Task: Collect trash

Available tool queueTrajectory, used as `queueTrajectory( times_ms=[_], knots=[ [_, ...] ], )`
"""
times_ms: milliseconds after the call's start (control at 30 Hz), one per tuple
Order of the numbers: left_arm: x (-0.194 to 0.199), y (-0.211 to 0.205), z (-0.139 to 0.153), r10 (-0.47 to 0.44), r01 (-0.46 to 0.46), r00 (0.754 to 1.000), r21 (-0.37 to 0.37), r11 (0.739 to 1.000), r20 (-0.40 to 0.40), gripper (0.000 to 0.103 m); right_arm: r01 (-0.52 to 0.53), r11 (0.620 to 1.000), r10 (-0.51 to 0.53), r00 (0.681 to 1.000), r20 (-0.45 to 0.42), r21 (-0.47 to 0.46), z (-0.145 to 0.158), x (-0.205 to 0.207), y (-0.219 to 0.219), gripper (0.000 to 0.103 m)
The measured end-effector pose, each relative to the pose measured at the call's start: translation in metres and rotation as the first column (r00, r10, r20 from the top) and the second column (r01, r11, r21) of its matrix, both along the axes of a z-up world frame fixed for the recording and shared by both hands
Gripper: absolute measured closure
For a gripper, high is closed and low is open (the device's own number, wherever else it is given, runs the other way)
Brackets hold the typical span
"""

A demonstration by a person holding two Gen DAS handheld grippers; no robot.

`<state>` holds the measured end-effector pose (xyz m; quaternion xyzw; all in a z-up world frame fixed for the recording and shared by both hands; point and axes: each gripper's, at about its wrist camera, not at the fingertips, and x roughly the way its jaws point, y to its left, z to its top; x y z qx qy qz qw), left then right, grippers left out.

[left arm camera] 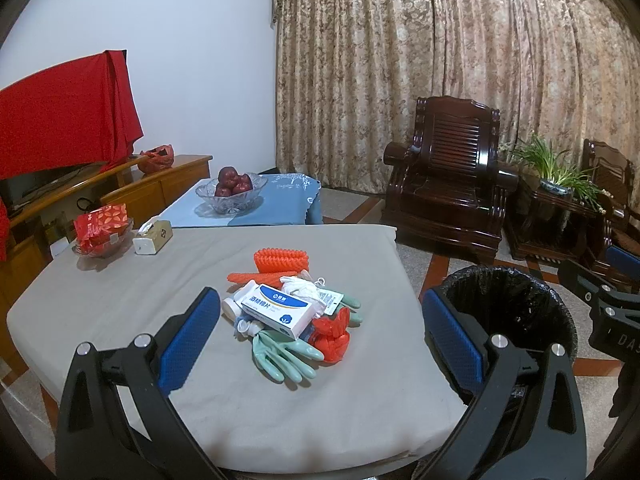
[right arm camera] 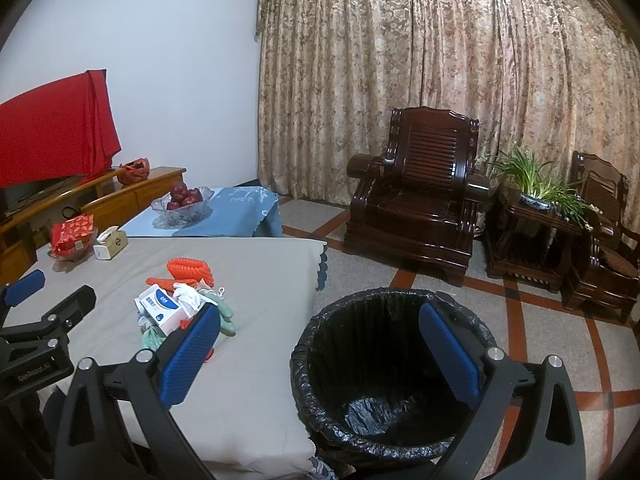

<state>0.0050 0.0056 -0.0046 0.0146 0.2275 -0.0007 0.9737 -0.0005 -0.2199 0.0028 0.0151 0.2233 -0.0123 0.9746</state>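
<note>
I am holding both claws wide apart with nothing between the pads: the left claw [left arm camera: 320, 332] is looking at the trash pile [left arm camera: 290, 312] on the grey-covered desk [left arm camera: 120, 300], and the right claw [right arm camera: 320, 356] is hovering more over the black-lined bin [right arm camera: 384, 364], which is standing on the floor just beside the desk's corner. The pile is mixing very different things: a white and blue box [left arm camera: 276, 312] lying on top, teal rubber gloves [left arm camera: 286, 354], a red crumpled bag [left arm camera: 332, 338], orange netting [left arm camera: 280, 261]. I am thinking the main risk is tangling: if I am clamping a glove or the bag, it may drag the box and scatter small pieces off the edge. The soft items may also slip from the pads over the gap before the bin. The tissue box [left arm camera: 153, 237] and the fruit bowl [left arm camera: 231, 192] are not trash, so I am keeping away.
</note>
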Motion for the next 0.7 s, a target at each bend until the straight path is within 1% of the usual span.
queueTrajectory(
  times_ms=[700],
  knots=[
    [-0.0003, -0.0011, 0.0024, 0.0, 0.0, 1.0, 0.0, 1.0, -0.001, 0.005, 0.0, 1.0, 0.0, 1.0, -0.002, 0.001, 0.0031, -0.0013, -0.0019, 0.006]
  ],
)
